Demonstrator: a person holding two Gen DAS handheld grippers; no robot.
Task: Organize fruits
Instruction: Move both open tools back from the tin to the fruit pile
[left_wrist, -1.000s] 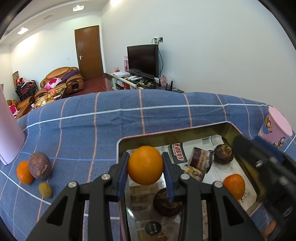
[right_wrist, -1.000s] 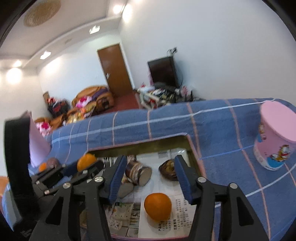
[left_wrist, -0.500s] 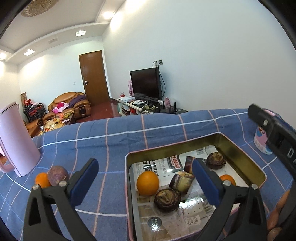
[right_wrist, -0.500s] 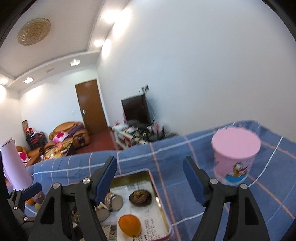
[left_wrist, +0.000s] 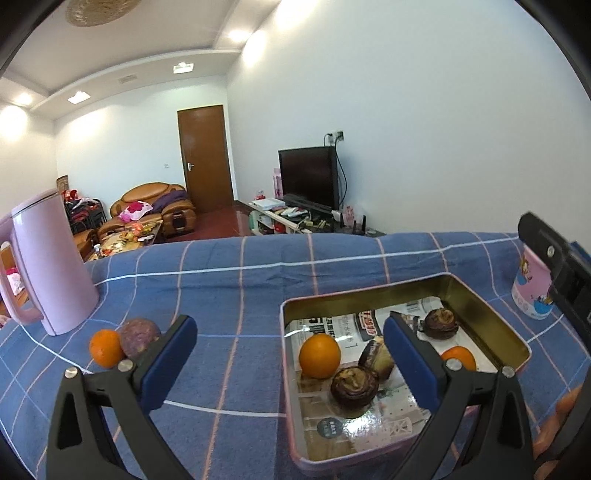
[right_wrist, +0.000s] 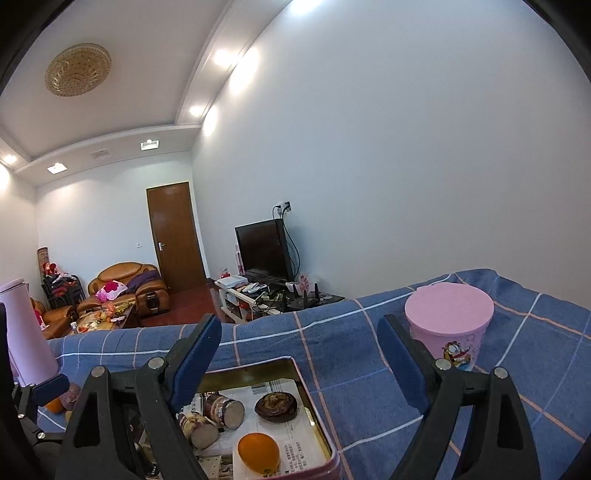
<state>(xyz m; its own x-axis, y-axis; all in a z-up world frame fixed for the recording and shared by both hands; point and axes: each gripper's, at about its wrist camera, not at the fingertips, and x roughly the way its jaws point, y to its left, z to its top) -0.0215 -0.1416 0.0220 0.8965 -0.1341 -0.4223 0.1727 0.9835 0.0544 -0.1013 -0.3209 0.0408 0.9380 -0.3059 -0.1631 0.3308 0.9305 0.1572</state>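
Note:
A metal tin (left_wrist: 369, 293) lined with newspaper sits on the blue checked cloth. Inside it lie an orange (left_wrist: 319, 355), a second orange (left_wrist: 458, 358) and several dark brown fruits (left_wrist: 354, 386). Outside, to the left, a small orange (left_wrist: 105, 348) touches a purple fruit (left_wrist: 138, 336). My left gripper (left_wrist: 288, 328) is open wide and empty, above the tin's near left corner. My right gripper (right_wrist: 297, 332) is empty with its jaws opening, raised over the tin (right_wrist: 316, 413), where an orange (right_wrist: 258, 452) and a dark fruit (right_wrist: 276, 406) show.
A tall pink jug (left_wrist: 48, 266) stands on the cloth at the far left. A pink lidded cup (right_wrist: 448, 325) stands right of the tin. The right gripper's body (left_wrist: 554, 266) juts in at the right edge of the left wrist view. Behind the table lies a living room.
My left gripper let go of the orange, which now lies in the tin, then opened wide and drew back. My right gripper widened, tilted upward and pulled back from the tin.

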